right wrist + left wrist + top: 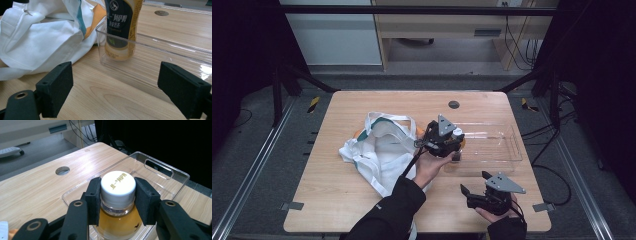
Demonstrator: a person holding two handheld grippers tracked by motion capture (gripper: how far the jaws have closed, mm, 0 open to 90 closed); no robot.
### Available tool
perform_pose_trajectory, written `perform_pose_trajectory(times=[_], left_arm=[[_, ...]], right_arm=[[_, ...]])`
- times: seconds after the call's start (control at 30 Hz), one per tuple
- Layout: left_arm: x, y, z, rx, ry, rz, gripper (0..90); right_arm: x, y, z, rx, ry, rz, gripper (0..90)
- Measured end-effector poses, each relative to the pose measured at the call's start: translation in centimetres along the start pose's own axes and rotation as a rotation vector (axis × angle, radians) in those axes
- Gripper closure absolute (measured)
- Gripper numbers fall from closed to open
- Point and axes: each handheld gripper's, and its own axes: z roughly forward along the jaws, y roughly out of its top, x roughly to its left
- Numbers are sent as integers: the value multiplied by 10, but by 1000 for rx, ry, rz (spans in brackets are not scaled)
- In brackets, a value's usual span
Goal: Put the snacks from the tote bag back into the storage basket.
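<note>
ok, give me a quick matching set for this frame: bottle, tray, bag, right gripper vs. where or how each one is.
Things:
1. bottle
2. clear tray
3. white bag
4. right gripper

States:
A. lies crumpled on the table, left of the tray
B. jaws apart, nothing between them, near the table's front edge
C. held at the cap by the left gripper, standing upright in the tray's near corner
D. sits on the table's right half, see-through, with a handle slot in its end wall

Pairs: 1-C, 2-D, 3-A, 4-B
</note>
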Motion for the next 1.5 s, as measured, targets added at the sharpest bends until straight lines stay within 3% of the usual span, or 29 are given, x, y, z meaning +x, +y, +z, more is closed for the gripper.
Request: perform_pose_trajectory(times=[0.5,0.8,1.1,1.5], left_arm=[[-2,-9,3,4,0,9,584],[0,-10,1,-17,-31,8,554],[7,-9,-27,-48,-47,47,459],[35,-35,-68,-23,-51,41,398]], right_arm=[[0,0,0,-3,-1,-5,134],[0,0,1,2,-2,-8,134],[0,0,1,3,-5,0,134],[-1,-1,1,9,-16,0,134]])
